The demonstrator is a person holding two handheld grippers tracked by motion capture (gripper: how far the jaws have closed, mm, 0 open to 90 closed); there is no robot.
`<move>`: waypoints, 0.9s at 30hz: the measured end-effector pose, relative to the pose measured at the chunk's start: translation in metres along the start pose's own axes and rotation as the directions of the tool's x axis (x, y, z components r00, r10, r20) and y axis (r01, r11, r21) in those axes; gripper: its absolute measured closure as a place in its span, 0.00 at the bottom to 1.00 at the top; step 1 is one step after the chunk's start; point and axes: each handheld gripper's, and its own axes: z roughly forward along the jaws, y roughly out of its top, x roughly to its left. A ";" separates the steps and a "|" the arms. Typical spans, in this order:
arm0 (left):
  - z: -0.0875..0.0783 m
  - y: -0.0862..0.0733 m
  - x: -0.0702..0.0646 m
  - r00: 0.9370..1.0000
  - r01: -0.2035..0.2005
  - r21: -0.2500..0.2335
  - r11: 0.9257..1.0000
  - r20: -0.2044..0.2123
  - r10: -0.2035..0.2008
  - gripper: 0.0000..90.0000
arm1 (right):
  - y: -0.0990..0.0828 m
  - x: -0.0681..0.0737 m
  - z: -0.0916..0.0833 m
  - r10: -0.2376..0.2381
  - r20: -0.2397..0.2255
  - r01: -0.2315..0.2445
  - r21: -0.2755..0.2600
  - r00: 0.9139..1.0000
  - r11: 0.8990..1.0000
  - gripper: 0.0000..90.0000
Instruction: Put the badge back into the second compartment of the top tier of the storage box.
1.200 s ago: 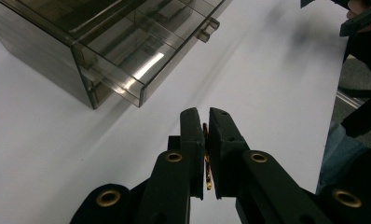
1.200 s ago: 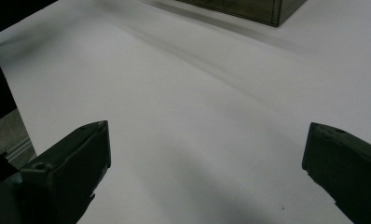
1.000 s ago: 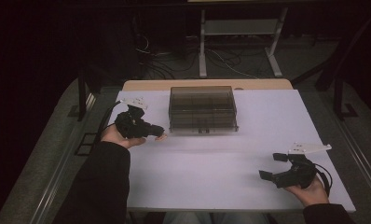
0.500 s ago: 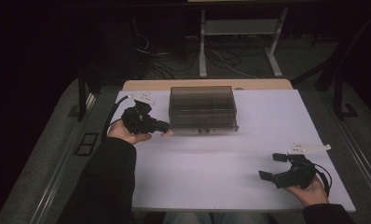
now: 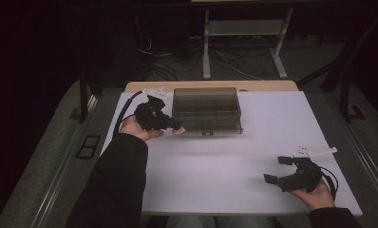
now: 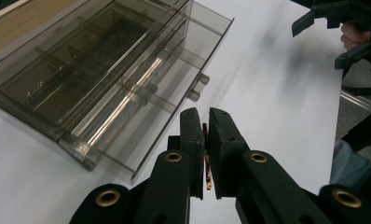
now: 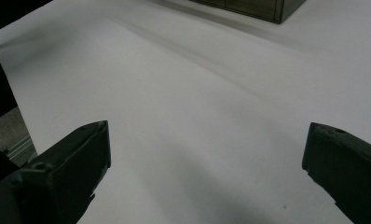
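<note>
A smoky clear plastic organiser box [image 5: 206,110] with several compartments stands at the back of the white table [image 5: 225,161]. My left gripper [image 5: 174,127] hovers at the box's front left corner, shut on a small thin brown-gold piece [image 5: 179,129]. In the left gripper view the jaws [image 6: 206,119] pinch that piece [image 6: 206,161] edge-on, just beside the box [image 6: 95,79] and its two front knobs. My right gripper [image 5: 275,169] rests at the front right of the table, open with nothing between its jaws [image 7: 207,140].
A corner of the box [image 7: 249,7] lies far ahead in the right gripper view. The right gripper [image 6: 333,23] also appears far off in the left gripper view. Beyond the table are a metal stand [image 5: 244,33] and cables on the dark floor.
My left gripper has moved right and a little farther back, from the table's left edge up to the box's front left corner, still shut. The right gripper has stayed put.
</note>
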 end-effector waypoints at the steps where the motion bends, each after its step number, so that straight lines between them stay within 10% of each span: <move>1: 0.001 0.002 0.000 1.000 -0.006 0.003 1.000 0.003 0.006 0.93 | 0.000 0.000 0.000 0.000 0.000 0.000 0.000 1.000 1.000 0.00; 27: 0.028 0.041 0.004 1.000 -0.024 0.011 1.000 -0.004 0.024 0.93 | -0.001 -0.002 -0.001 0.001 -0.001 -0.001 -0.004 1.000 1.000 0.00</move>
